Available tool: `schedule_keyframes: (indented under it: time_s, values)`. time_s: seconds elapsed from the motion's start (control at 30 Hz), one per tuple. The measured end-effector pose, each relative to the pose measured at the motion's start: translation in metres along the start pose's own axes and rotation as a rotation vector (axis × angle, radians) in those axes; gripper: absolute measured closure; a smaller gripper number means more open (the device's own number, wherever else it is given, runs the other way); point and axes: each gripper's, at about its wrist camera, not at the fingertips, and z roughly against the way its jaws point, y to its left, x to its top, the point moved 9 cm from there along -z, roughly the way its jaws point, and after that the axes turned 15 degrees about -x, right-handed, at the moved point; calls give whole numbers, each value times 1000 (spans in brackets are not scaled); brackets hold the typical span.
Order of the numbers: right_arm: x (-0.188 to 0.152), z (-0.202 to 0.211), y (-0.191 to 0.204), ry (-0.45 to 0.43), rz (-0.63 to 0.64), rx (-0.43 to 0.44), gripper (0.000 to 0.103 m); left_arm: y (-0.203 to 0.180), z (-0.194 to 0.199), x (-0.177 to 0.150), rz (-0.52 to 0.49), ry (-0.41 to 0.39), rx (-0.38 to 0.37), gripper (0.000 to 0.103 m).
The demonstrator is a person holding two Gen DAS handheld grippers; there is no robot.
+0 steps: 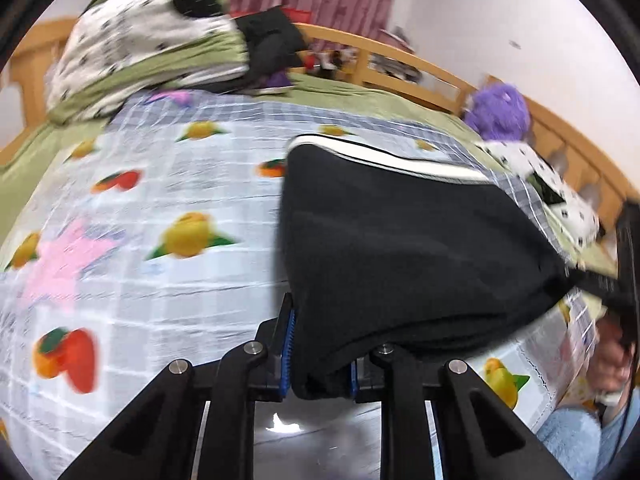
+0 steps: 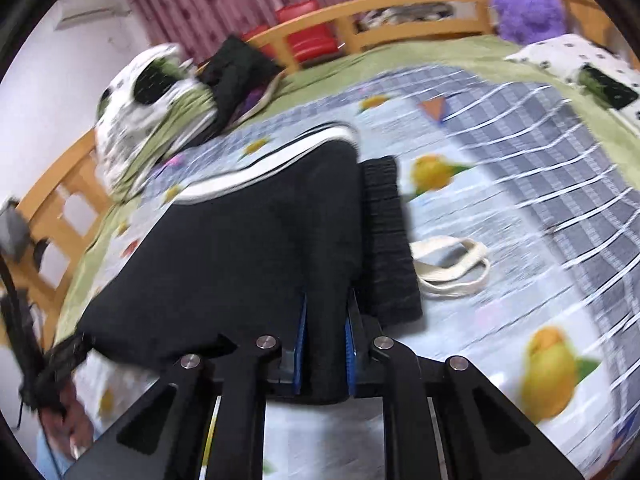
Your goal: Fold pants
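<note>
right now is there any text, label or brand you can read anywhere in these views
None can be read.
black pants: white side stripes only, no label showing.
fruit-print sheet: pictures of fruit, no words.
Both views are motion-blurred, so any small print is lost.

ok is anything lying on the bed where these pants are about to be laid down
Partly. Both grippers, left and right, already clamp the black pants. A cream strap lies on the fruit-print sheet, just right of the pants.

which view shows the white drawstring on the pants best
The right wrist view: the white drawstring lies looped on the fruit-print sheet beside the ribbed waistband. The left wrist view shows none of it, only the black pants.
</note>
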Motion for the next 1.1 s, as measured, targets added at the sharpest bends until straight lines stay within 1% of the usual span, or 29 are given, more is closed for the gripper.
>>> schedule_keyframes:
  time_s: [0.07,0.1,0.17,0.23,0.3,0.37,0.43,0.5,0.53,0.57,0.6,0.63,0.7,0.77,0.8,0.83,0.9,0.97,1.03,1.07,1.1]
  values:
    - [-17,2,26,42,26,51,88,27,19,-5,20,-11,14,84]
    - [-27,3,41,67,40,76,88,34,27,-8,21,-11,20,84]
    - [-41,6,62,93,63,88,88,46,41,-18,15,-7,33,84]
    - [-51,12,78,98,91,77,88,55,52,-28,16,-3,41,84]
    - [-59,16,88,111,83,69,88,64,57,-37,15,-1,45,83]
    - [-67,19,96,91,98,32,88,68,55,-45,30,17,28,82]
    - [-73,21,93,78,110,-15,81,71,52,-50,35,53,25,80]
    - [-71,27,89,55,102,-40,73,70,53,-53,2,84,29,78]
    - [-67,32,85,31,97,-45,73,68,56,-53,-12,86,20,77]
    - [-65,39,84,-1,92,-58,73,67,60,-55,-21,81,-8,75]
    - [-61,46,81,-37,89,-74,69,67,63,-56,-14,81,-28,71]
    - [-56,53,80,-71,95,-87,63,69,66,-58,-1,82,-51,70]
    - [-42,60,81,-106,95,-98,56,71,73,-60,45,82,-123,70]
    - [-27,58,83,-107,90,-117,56,71,81,-60,67,70,-172,70]
    - [-19,54,86,-103,92,-126,56,69,86,-59,61,57,-187,70]
    - [-10,50,89,-104,95,-141,56,68,91,-59,49,48,-194,70]
    - [10,37,94,-116,101,-183,56,66,103,-60,12,20,-203,57]
    - [27,20,100,-112,102,-204,57,65,113,-63,-9,-5,-217,55]
    - [37,2,104,-87,97,-209,57,67,117,-66,-7,-13,-233,55]
    - [41,-9,106,-71,96,-208,57,71,118,-65,1,-22,-228,53]
    - [43,-20,108,-55,96,-208,57,78,116,-63,23,-31,-204,53]
